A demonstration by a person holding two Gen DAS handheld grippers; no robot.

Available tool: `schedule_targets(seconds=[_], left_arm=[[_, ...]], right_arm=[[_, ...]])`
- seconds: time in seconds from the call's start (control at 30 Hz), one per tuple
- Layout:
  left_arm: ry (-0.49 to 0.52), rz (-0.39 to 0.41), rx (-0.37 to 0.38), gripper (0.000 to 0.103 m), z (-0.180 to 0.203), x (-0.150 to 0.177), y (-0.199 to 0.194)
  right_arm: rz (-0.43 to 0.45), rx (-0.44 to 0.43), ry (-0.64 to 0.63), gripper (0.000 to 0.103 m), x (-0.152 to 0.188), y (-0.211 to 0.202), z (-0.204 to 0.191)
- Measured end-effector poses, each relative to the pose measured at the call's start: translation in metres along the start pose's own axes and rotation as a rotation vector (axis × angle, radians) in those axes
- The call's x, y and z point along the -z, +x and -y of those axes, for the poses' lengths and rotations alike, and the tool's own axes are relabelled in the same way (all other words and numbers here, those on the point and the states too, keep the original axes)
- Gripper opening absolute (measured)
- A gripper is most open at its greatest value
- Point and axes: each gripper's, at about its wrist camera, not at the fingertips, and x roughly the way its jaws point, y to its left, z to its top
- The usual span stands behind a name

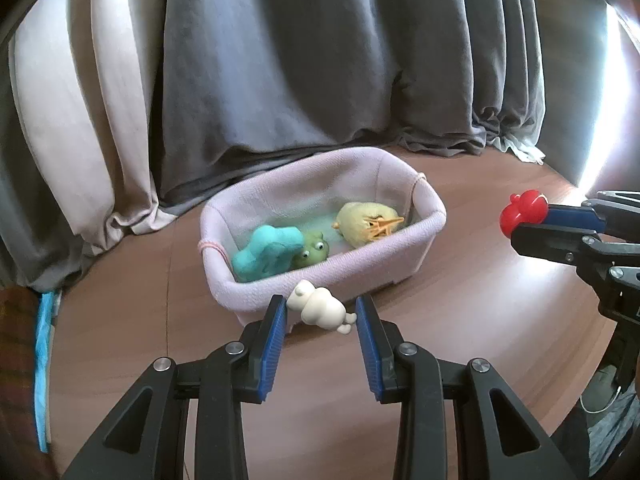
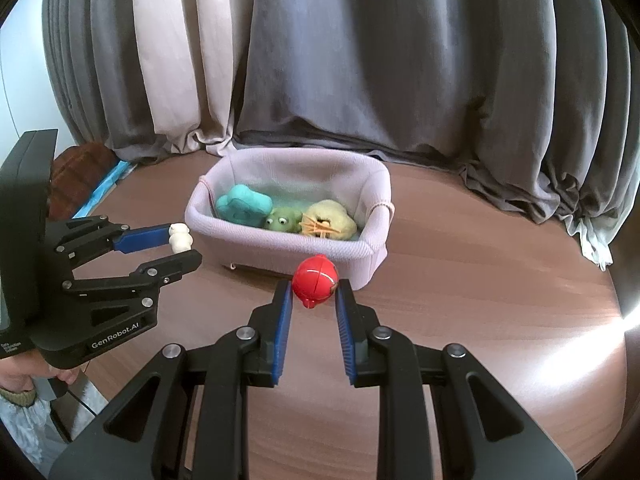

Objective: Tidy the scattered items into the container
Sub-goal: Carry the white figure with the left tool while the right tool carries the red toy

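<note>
Meanwhile, the left tongs (image 1: 321, 312) gripped a cream figurine (image 1: 319, 307) and the right tongs (image 2: 315, 290) clamped a red toy (image 2: 315, 282), both held just before the pink basket (image 2: 280, 242) on the desk (image 2: 480, 280).

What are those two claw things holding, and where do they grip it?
Left gripper pinches a white figurine by its ends; right gripper clamps a red ball toy by its sides.

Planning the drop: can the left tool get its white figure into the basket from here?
Probably yes. The left tool grips the white figure just short of the pink basket's near rim, nothing lies between, and there is free floor between the green frog and yellow plush.
</note>
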Motion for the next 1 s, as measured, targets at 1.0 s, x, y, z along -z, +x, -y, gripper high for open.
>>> schedule_targets(seconds=[1.0], left_arm=[[-0.045,0.008,-0.006,0.032,-0.035,-0.036,0.032]], right_arm=[[-0.005,0.000,-0.034,0.020,-0.047,0.033,0.008]])
